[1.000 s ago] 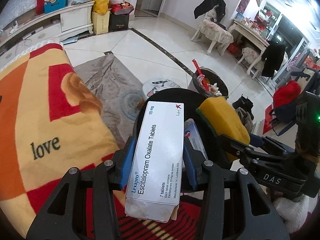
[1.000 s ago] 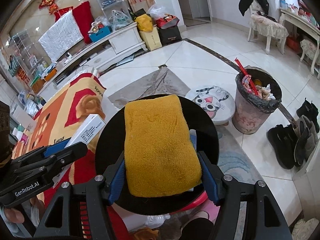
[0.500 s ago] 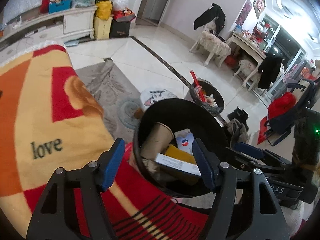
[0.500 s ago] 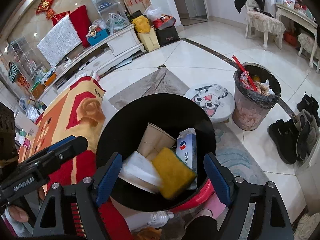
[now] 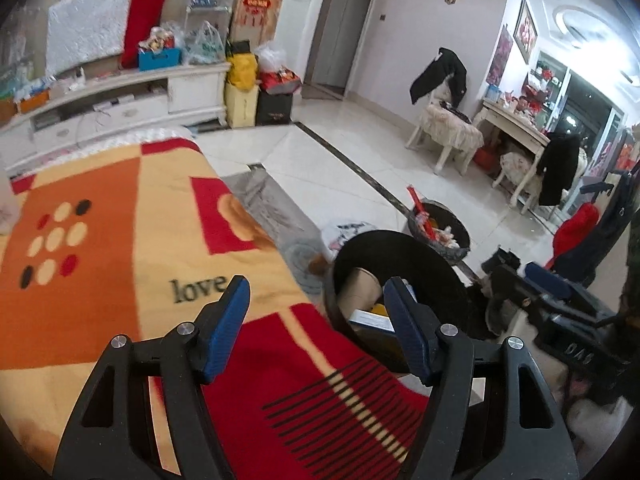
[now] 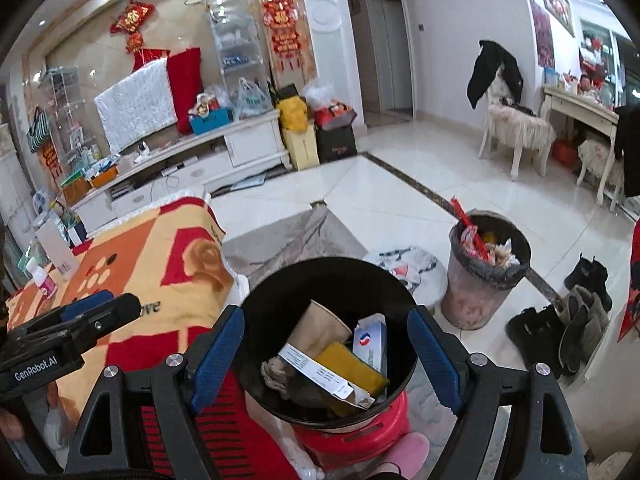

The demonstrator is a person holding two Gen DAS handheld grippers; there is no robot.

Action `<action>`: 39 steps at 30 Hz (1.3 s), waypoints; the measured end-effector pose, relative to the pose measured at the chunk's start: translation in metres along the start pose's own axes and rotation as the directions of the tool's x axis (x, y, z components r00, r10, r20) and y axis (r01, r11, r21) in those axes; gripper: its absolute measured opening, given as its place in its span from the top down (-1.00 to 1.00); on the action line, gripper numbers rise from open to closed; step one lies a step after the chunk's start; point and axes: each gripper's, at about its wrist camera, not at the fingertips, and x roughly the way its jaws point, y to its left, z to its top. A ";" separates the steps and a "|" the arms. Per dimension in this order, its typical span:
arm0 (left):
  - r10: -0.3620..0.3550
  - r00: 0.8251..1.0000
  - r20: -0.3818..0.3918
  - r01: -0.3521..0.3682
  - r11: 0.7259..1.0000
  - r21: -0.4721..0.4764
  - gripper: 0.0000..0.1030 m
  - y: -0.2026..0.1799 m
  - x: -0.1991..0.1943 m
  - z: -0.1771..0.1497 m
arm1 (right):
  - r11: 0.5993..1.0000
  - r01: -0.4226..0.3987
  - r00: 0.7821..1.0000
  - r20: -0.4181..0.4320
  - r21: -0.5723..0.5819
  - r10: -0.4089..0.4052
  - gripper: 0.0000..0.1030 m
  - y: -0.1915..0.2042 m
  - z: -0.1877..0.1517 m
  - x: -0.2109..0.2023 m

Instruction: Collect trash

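Observation:
A black round bin [image 6: 280, 292] stands beside the blanket-covered table. Inside it lie a white medicine box [image 6: 320, 376], a yellow sponge [image 6: 356, 368], a brown paper cup [image 6: 320, 328] and a blue-and-white carton [image 6: 372, 340]. My right gripper [image 6: 324, 314] hovers above the bin, open and empty. My left gripper [image 5: 316, 282] is open too, with nothing between its blue pads, above the blanket's edge just left of the bin [image 5: 400, 236]. The left wrist view shows the cup [image 5: 360, 288] and the box [image 5: 368, 320] in the bin, with the right gripper [image 5: 548, 284] at far right.
The orange-and-red blanket [image 5: 120, 240] covers the table. A red stool [image 6: 360, 436] carries the black bin. On the floor are a full grey bin [image 6: 488, 272], a cat-print stool [image 6: 408, 272] and shoes [image 6: 580, 320]. A white carton [image 6: 56, 248] stands at the table's far end.
My left gripper let go of the white medicine box and my right let go of the yellow sponge; both now lie in the black bin. Both grippers opened, then pulled back and up.

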 end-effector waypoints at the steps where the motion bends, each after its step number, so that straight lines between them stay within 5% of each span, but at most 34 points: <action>1: 0.011 1.000 0.011 -0.011 1.000 0.002 -0.34 0.001 -0.005 -0.001 | 1.000 0.004 1.000 0.013 -0.001 -0.004 -0.59 0.002 0.000 -0.005; 13: 0.061 0.995 0.074 -0.063 0.998 0.023 -0.34 0.013 -0.038 -0.008 | 0.998 -0.015 0.995 0.100 -0.060 0.021 -0.60 0.027 0.003 -0.038; 25: 0.075 0.988 0.137 -0.081 0.996 0.040 -0.34 0.006 -0.053 -0.004 | 0.995 0.041 0.976 0.217 -0.096 -0.020 -0.90 0.039 0.009 -0.066; 39: 0.068 0.986 0.152 -0.077 0.996 0.051 -0.34 0.001 -0.054 -0.004 | 0.995 0.029 0.978 0.208 -0.092 -0.009 -0.91 0.040 0.010 -0.066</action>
